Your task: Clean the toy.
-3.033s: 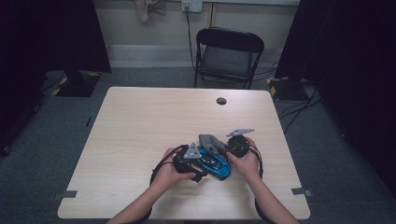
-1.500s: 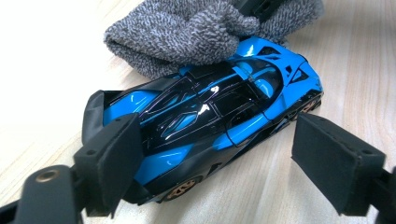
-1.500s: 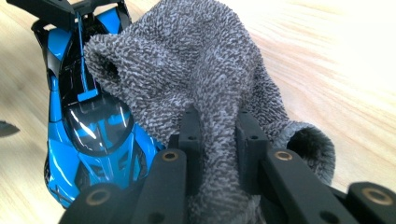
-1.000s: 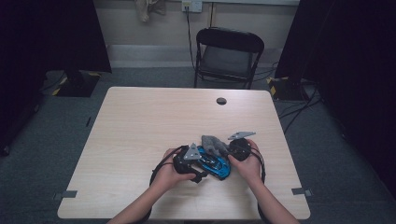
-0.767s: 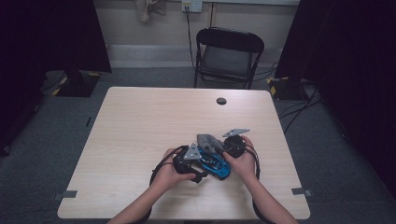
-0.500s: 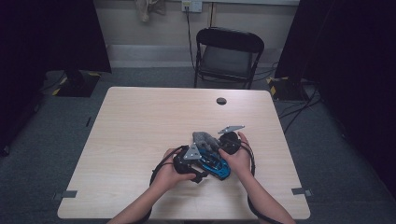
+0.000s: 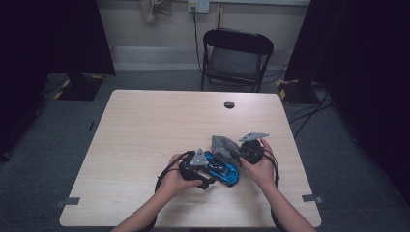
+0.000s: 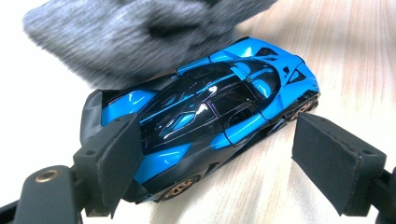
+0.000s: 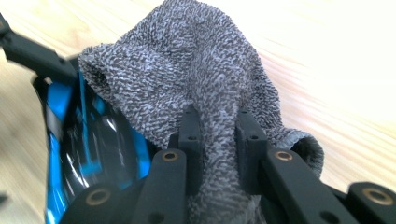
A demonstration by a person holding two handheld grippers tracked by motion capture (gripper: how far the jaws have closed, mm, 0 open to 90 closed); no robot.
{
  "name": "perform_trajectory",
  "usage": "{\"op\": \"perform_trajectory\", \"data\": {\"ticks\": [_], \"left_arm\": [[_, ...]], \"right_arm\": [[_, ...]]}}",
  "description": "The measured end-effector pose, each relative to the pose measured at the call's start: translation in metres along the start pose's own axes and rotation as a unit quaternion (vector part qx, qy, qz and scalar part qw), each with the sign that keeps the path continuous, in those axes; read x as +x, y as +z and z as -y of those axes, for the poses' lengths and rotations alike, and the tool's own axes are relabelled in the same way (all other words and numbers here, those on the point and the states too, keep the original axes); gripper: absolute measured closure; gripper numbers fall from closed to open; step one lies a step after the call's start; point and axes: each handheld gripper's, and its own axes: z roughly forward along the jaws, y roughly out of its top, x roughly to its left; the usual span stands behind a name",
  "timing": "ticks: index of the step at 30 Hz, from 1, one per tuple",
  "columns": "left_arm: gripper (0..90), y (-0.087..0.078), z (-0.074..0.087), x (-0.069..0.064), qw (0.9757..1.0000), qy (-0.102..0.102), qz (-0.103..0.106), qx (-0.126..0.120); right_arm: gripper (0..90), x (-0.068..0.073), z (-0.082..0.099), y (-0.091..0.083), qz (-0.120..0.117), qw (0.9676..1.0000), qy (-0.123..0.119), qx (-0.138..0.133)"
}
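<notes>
A blue and black toy car [image 7: 224,172] lies on the wooden table [image 7: 154,130] between my hands. My left gripper [image 7: 206,170] stands open around it. In the left gripper view its jaws straddle the car [image 8: 210,102]: the left pad [image 8: 116,158] is at the car's rear flank, the right pad [image 8: 331,158] apart from the nose. My right gripper [image 7: 241,153] is shut on a grey terry cloth [image 7: 223,146]. In the right gripper view the cloth [image 9: 201,60] is pinched between both pads [image 9: 191,135] and drapes against the car [image 9: 60,140]. The cloth [image 8: 121,37] hangs just behind the car's roof.
A small black round disc [image 7: 229,104] sits near the table's far edge. A black folding chair [image 7: 235,53] stands beyond the table. Dark curtains flank the room on both sides. Bare tabletop stretches to the left and far side of my hands.
My right gripper carried the cloth left over the car, then came back to the right. The left gripper and the car stayed where they were.
</notes>
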Motion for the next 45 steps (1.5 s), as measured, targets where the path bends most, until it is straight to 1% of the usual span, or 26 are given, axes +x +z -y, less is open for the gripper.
{"op": "perform_trajectory", "data": {"ticks": [1,2,3,4,5,6,7,8,9,13,14,16,18,21,22,29,34,40,45], "left_arm": [[15.8,0.000,0.000,0.000,1.0000,0.000,0.000,0.000],[15.9,0.000,0.000,0.000,1.0000,0.000,0.000,-0.001],[15.9,0.000,0.000,0.000,1.0000,0.000,0.000,-0.001],[15.9,0.000,0.001,0.000,1.0000,0.002,0.000,-0.001],[15.9,0.000,0.001,0.000,1.0000,0.004,-0.001,0.000],[15.9,0.000,0.001,0.000,1.0000,0.005,-0.001,0.000],[15.9,0.000,0.001,0.000,1.0000,0.004,-0.001,-0.001],[15.9,0.000,0.001,0.000,1.0000,0.004,0.000,-0.001],[15.9,0.000,0.001,0.000,1.0000,0.004,0.000,-0.001],[15.9,0.000,0.001,0.000,1.0000,0.004,0.000,-0.001],[15.9,0.000,0.001,0.000,1.0000,0.004,0.000,-0.001],[15.9,0.000,0.001,0.000,1.0000,0.004,0.000,-0.001],[15.9,-0.001,0.001,0.000,1.0000,0.005,-0.001,0.000],[15.9,-0.001,0.001,0.001,1.0000,0.006,-0.002,0.001],[15.9,-0.001,0.001,0.001,1.0000,0.003,-0.002,0.000],[15.4,-0.001,0.000,-0.002,1.0000,0.003,0.001,0.007],[15.4,-0.001,0.000,-0.001,1.0000,0.003,0.002,0.008],[15.4,-0.002,0.000,0.000,0.9999,0.001,0.005,0.011],[15.5,-0.002,-0.001,-0.001,0.9999,0.001,0.004,0.012]], "right_arm": [[76.5,0.000,0.000,0.000,0.000,1.0000,0.000,0.000],[76.5,-0.004,0.008,-0.008,0.004,1.0000,0.008,-0.001],[76.5,-0.004,0.008,-0.008,0.004,1.0000,0.008,-0.001],[76.5,-0.008,0.014,-0.013,0.004,0.9999,0.015,-0.001],[76.5,-0.008,0.014,-0.013,0.004,0.9999,0.015,-0.001],[76.5,-0.011,0.020,-0.017,0.006,0.9998,0.019,-0.001],[76.5,-0.011,0.020,-0.017,0.006,0.9998,0.019,-0.001],[76.5,-0.013,0.025,-0.020,0.000,0.9998,0.021,-0.001],[76.5,-0.013,0.028,-0.022,-0.001,0.9997,0.024,-0.001],[76.4,-0.010,0.032,-0.022,-0.010,0.9996,0.025,0.004],[76.4,-0.007,0.034,-0.019,-0.014,0.9996,0.021,0.009],[76.4,-0.006,0.035,-0.017,-0.014,0.9996,0.021,0.013],[76.4,-0.002,0.036,-0.011,-0.013,0.9996,0.019,0.017],[76.4,-0.001,0.034,-0.008,-0.012,0.9996,0.020,0.017],[76.4,-0.001,0.033,-0.007,-0.011,0.9996,0.020,0.018],[76.3,0.002,0.023,0.001,-0.009,0.9997,0.012,0.020],[76.3,0.006,0.012,0.013,-0.013,0.9996,0.011,0.021],[76.2,0.008,0.004,0.021,-0.018,0.9996,0.008,0.022],[76.2,0.011,-0.001,0.027,-0.023,0.9994,0.015,0.021]]}}
